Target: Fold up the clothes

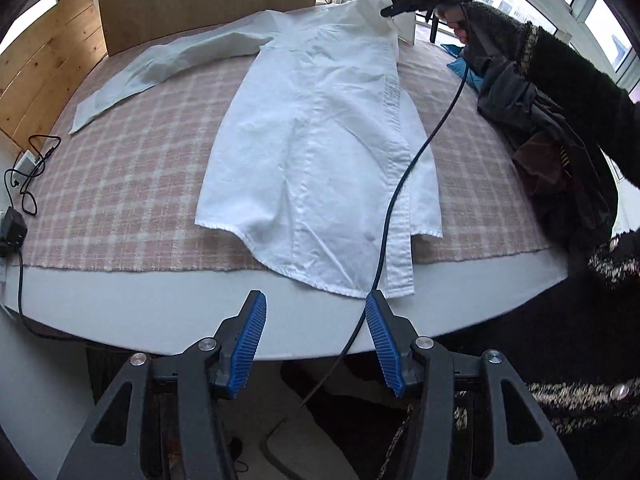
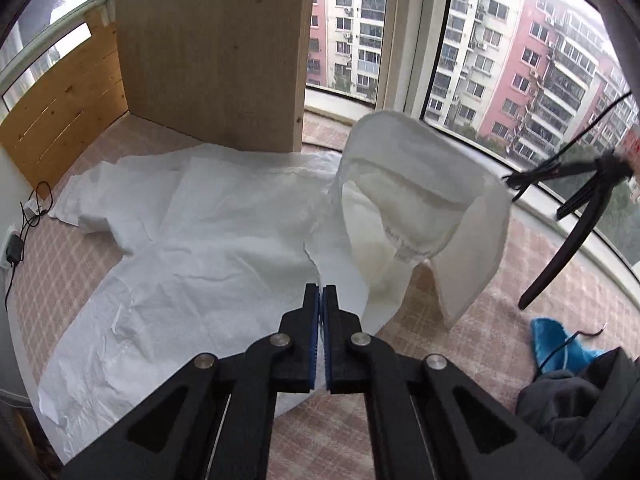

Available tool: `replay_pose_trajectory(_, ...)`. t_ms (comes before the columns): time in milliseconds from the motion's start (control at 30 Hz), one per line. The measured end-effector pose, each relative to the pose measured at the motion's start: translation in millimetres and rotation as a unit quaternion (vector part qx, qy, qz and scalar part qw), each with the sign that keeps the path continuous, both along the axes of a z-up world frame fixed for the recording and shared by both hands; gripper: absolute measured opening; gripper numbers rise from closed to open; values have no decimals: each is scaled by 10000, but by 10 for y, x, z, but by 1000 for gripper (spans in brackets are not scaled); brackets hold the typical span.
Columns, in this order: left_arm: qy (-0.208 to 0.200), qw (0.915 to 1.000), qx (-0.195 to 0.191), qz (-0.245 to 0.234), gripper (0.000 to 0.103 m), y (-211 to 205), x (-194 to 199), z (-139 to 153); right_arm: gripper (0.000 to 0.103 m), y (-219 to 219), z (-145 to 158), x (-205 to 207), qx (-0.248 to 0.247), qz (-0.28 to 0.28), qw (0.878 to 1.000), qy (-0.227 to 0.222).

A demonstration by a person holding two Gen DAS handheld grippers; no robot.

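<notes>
White shirt [image 1: 320, 140] spread out in the middle of the table [image 1: 160, 300], on top of a pink checked cloth [image 1: 132, 184]. Bottom hem hanging a little over the near edge. One long sleeve [image 1: 168, 64] stretched out toward the far left corner. Collar [image 2: 420, 184] lifted up at the far edge, standing stiff and curved like a cup.

Right tongs [image 2: 322, 290] squeezed shut, probably pinching the thin front edge of the shirt just under the collar, though hard to be sure from so close. Left tongs [image 1: 316, 298] half open and holding nothing, hovering over the near edge just by the hem.

To do this step well: bring the left tongs down onto the hem corner and pinch only the top layer. Keep both ends pulled gently tight, then swing one side over in a straight line. Watch out for the black cable [image 1: 400, 184] hanging across the shirt.

Soft, thin, wrinkly cotton. Fuzzy cloth under it, so no easy sliding. Dark clothes pile [image 1: 532, 120] lumpy at the right edge.
</notes>
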State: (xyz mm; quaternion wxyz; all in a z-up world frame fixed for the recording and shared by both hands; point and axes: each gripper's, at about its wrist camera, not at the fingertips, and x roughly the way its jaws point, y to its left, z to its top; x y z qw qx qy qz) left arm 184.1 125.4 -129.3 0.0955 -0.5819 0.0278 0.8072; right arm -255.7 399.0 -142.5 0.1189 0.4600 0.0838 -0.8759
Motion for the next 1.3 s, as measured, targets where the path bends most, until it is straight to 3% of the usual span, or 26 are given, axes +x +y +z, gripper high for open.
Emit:
replay_pose_trajectory(67, 12, 9995, -148, 283, 50, -123, 135, 111, 2, 78, 320, 83, 333, 68, 9975, 625)
replay_pose_trajectory(133, 80, 9979, -77, 636, 50, -271, 209, 218, 2, 181, 522, 70, 364, 22, 9963, 778)
replay_pose_trajectory(200, 192, 9965, 15, 808, 50, -242, 171, 221, 10, 255, 548, 17, -67, 178, 9993, 316)
replay_pose_trajectory(267, 256, 9965, 120, 786, 50, -99, 85, 160, 36, 260, 448, 22, -401, 345, 9986, -84)
replay_pose_trajectory(333, 250, 9981, 239, 518, 50, 178, -56, 24, 47, 187, 279, 65, -361, 526, 9977, -226)
replay_pose_trajectory(467, -11, 9992, 371, -112, 50, 786, -307, -375, 50, 17, -105, 57, -64, 599, 9972, -452)
replay_pose_trajectory(600, -243, 9986, -57, -458, 50, 1088, -433, -656, 50, 87, -418, -146, -419, 203, 9943, -958)
replay_pose_trajectory(733, -339, 9977, -352, -470, 43, 1082, -455, -765, 49, 193, -560, -378, -210, -179, 9966, -776)
replay_pose_trajectory(767, -374, 9979, -325, -424, 38, 1052, -465, -774, 42, 230, -570, -427, -175, -239, 9971, -701)
replay_pose_trajectory(800, -411, 9981, -268, -376, 25, 1019, -471, -779, 30, 272, -570, -466, -247, -259, 9970, -689)
replay_pose_trajectory(833, -448, 9982, -208, -328, 15, 987, -476, -784, 6, 319, -554, -484, -379, -289, 9964, -701)
replay_pose_trajectory(900, -488, 9985, -48, -249, 6, 933, -472, -776, 4, 410, -517, -515, -620, -341, 9950, -706)
replay_pose_trajectory(1167, -157, 9996, 224, 14, 3, 778, -424, -508, 2, 449, 90, -354, -332, -103, 9983, 461)
replay_pose_trajectory(1300, 208, 9994, 285, 66, 3, 685, -480, -240, 2, 394, 380, -382, 145, -33, 9946, 1031)
